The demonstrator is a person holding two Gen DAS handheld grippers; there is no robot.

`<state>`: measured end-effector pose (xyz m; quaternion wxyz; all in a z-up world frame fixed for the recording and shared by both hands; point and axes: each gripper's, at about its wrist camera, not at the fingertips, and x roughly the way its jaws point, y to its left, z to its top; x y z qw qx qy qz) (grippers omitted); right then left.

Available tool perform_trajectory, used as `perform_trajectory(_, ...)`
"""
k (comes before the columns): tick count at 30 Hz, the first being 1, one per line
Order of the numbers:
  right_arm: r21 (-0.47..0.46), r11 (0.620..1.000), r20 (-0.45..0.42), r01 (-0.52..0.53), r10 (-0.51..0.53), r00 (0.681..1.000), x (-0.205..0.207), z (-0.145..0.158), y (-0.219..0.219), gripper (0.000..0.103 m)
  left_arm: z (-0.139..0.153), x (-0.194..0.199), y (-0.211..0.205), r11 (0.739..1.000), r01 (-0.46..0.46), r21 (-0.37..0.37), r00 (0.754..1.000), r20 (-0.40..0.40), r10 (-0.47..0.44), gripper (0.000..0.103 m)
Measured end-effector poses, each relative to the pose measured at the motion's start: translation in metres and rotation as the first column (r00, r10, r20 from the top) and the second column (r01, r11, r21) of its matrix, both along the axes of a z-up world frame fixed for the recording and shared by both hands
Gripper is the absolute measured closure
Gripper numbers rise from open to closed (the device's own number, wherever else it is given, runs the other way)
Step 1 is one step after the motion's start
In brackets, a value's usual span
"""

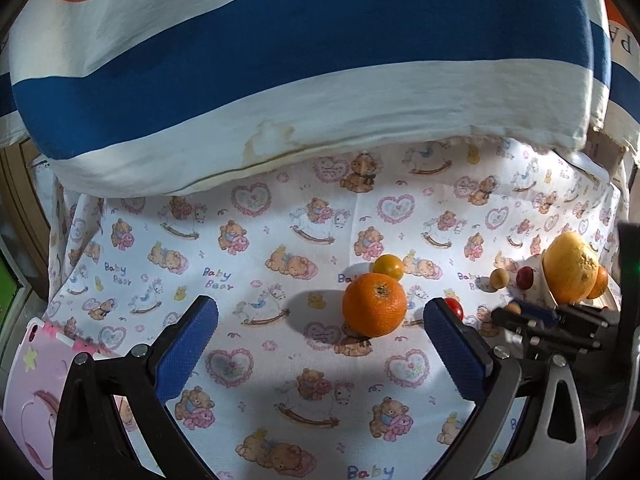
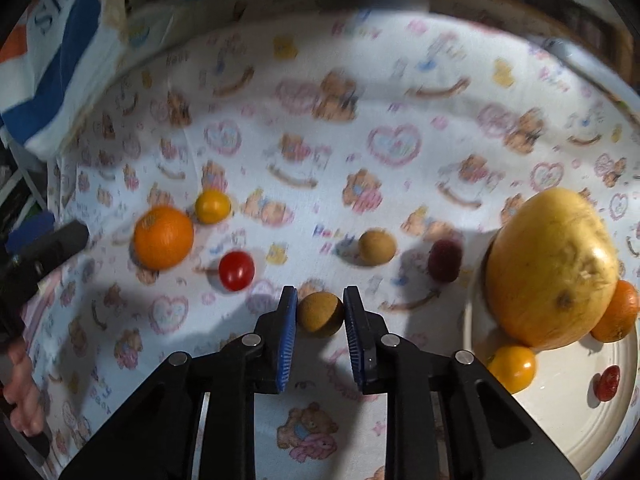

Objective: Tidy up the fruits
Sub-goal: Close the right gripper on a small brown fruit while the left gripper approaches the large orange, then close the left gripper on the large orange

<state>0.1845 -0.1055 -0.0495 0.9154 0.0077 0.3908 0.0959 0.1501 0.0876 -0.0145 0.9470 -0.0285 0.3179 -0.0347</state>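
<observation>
My left gripper (image 1: 320,312) is open and empty, with an orange (image 1: 374,305) lying on the cloth between its fingers, nearer the right one. A small yellow tomato (image 1: 388,267) lies just behind the orange. My right gripper (image 2: 320,310) is shut on a small brown round fruit (image 2: 320,314). Loose on the cloth in the right wrist view are the orange (image 2: 163,237), the yellow tomato (image 2: 213,206), a red tomato (image 2: 236,270), another brown fruit (image 2: 377,247) and a dark red fruit (image 2: 445,260). A white plate (image 2: 568,412) at right holds a big yellow fruit (image 2: 552,268), an orange (image 2: 620,312), a yellow tomato (image 2: 513,368) and a red fruit (image 2: 607,382).
A blue and white striped cushion (image 1: 280,60) lies along the far side of the teddy-bear cloth (image 1: 280,360). A pink case (image 1: 36,396) sits at the left near edge. The right wrist view is motion-blurred.
</observation>
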Motion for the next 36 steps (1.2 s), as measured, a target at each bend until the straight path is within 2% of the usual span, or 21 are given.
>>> perform_trajectory(4, 0.005, 0.998, 0.106, 0.061, -0.061, 0.993, -0.007, 0.015, -0.01, 0.079, 0.001, -0.001, -0.004, 1.0, 0.024, -0.02, 1.0, -0.01, -0.025, 0.001)
perform_trajectory(6, 0.01, 0.997, 0.139, 0.079, -0.08, 0.987, -0.009, 0.02, -0.014, 0.079, 0.005, -0.003, -0.01, 1.0, 0.004, 0.007, 1.0, -0.01, -0.004, 0.001)
perform_trajectory(9, -0.007, 0.995, 0.181, 0.102, -0.099, 0.979, -0.012, 0.025, -0.016, 0.079, 0.01, -0.003, -0.024, 0.999, 0.021, 0.048, 0.999, -0.035, -0.02, 0.001)
perform_trajectory(13, 0.005, 0.993, 0.244, 0.115, -0.112, 0.963, -0.018, 0.03, -0.019, 0.079, 0.005, 0.013, -0.028, 0.999, 0.032, -0.038, 0.994, -0.099, -0.035, 0.001)
perform_trajectory(15, 0.011, 0.992, 0.279, 0.127, -0.125, 0.952, -0.022, 0.033, -0.021, 0.079, 0.0, 0.024, -0.025, 0.997, 0.009, -0.078, 0.995, -0.094, -0.017, 0.005)
perform_trajectory(18, 0.032, 0.992, 0.298, 0.125, -0.129, 0.946, -0.025, 0.036, -0.022, 0.079, -0.004, 0.036, -0.023, 0.994, 0.002, -0.112, 0.997, -0.078, -0.01, 0.015)
perform_trajectory(28, 0.014, 0.993, 0.308, 0.12, -0.118, 0.944, -0.027, 0.037, -0.017, 0.079, -0.021, 0.048, -0.033, 0.998, 0.043, -0.053, 0.996, -0.072, -0.047, 0.017)
perform_trajectory(36, -0.012, 0.993, 0.334, 0.116, -0.105, 0.937, -0.031, 0.038, -0.014, 0.079, -0.037, 0.06, -0.038, 0.998, 0.054, -0.045, 0.989, -0.135, -0.06, 0.017)
